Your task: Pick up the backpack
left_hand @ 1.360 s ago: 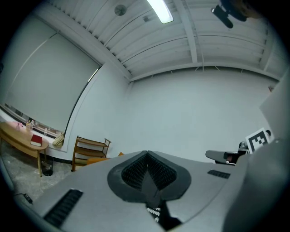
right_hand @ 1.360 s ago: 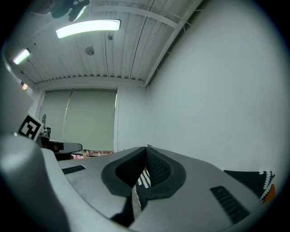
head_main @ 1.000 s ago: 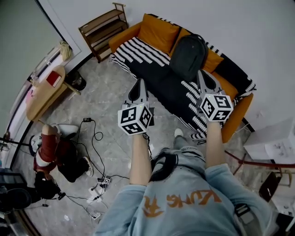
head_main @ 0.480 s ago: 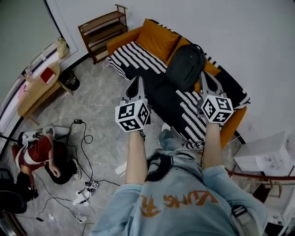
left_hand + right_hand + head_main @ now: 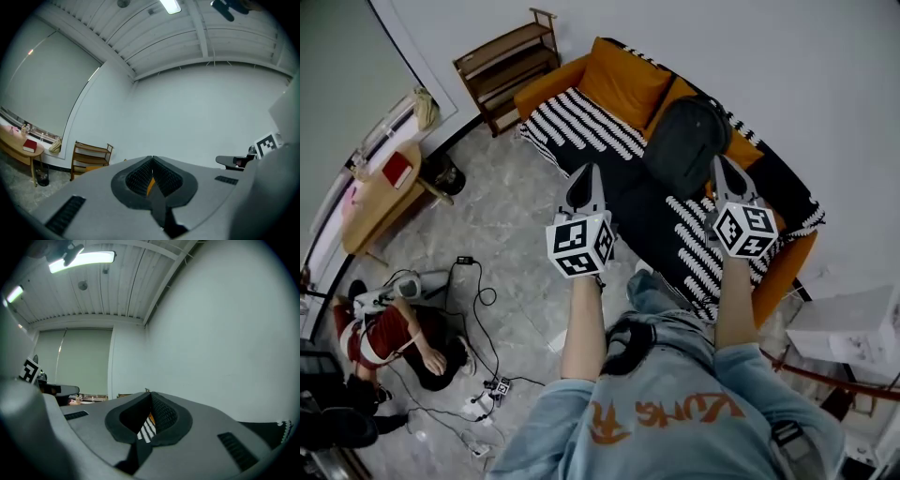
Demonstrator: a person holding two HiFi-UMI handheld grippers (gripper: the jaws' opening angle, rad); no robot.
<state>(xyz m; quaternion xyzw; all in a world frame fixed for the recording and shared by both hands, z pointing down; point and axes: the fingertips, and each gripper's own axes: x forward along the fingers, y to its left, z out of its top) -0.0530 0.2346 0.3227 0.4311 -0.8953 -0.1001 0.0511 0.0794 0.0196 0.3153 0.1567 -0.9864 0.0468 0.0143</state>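
Orange sofa [image 5: 623, 75] stands against the wall, covered by a striped blanket [image 5: 591, 122]. Dark backpack [image 5: 684, 145] leans upright on the back cushions, ahead of and between both grippers. Left gripper [image 5: 587, 171]: jaws together, empty, apart from its left edge. Right gripper [image 5: 719, 161]: jaws together, empty, near its right edge.

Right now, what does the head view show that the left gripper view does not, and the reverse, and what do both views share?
Only the head view: the dark backpack leaning against the back of the orange sofa, the striped blanket, and a seated person at lower left. Only the left gripper view: the ceiling light, and the left gripper from behind, its jaws shut on nothing. Both: the wooden shelf and the wooden table with a red book.
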